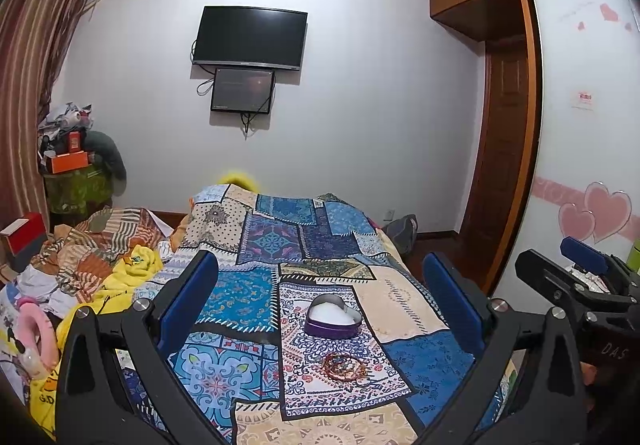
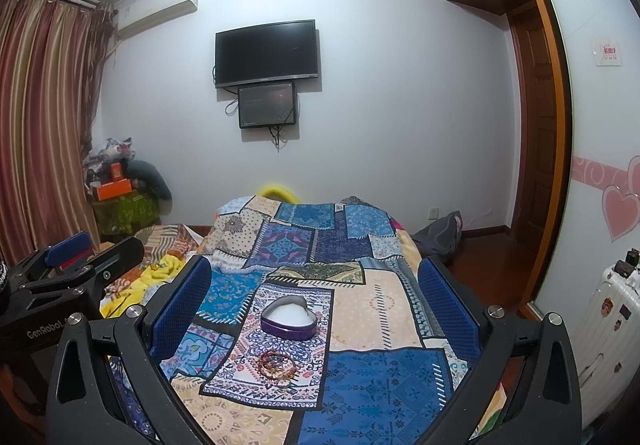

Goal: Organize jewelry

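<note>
A purple heart-shaped jewelry box (image 1: 333,322) with a white lining stands open on the patchwork bedspread (image 1: 420,365); it also shows in the right wrist view (image 2: 289,321). A pile of beaded bracelets (image 1: 345,365) lies just in front of the box, also seen in the right wrist view (image 2: 278,364). My left gripper (image 1: 320,301) is open and empty, held above and short of the box. My right gripper (image 2: 316,301) is open and empty at about the same height. Each gripper shows at the edge of the other's view.
Crumpled yellow and striped bedding (image 1: 108,265) and a pink toy (image 1: 36,329) lie left of the bedspread. A cluttered stand (image 1: 76,173) is in the far left corner. A wardrobe (image 1: 580,125) is on the right, with a white suitcase (image 2: 608,329) beside it.
</note>
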The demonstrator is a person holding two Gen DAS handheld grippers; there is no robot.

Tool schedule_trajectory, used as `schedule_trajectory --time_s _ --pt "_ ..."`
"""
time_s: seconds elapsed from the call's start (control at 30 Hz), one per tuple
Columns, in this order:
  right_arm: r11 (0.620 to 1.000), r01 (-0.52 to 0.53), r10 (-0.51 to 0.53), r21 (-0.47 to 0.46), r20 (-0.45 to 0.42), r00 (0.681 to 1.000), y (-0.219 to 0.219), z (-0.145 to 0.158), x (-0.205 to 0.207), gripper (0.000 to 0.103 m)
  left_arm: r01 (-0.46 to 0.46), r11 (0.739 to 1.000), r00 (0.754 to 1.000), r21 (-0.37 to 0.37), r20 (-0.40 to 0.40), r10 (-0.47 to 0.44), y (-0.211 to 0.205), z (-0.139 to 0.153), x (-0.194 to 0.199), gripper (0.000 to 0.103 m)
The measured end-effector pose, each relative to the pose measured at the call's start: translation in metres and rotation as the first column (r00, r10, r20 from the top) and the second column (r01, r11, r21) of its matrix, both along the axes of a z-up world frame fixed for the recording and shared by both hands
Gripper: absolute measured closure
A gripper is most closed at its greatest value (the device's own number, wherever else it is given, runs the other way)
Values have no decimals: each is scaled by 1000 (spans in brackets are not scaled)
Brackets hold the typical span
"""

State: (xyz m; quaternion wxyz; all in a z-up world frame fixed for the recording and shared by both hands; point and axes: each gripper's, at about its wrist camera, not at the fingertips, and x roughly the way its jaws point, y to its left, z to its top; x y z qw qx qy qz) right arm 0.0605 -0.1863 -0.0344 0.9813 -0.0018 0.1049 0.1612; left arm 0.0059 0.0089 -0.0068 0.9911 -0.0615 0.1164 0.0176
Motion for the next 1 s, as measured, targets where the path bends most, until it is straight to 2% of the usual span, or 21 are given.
schedule_trajectory --time_s 1.0 --pt "1000 -19 18 -18 -11 1000 7 1 2 0 -6 1000 1000 -14 -15 6 6 -9 4 0"
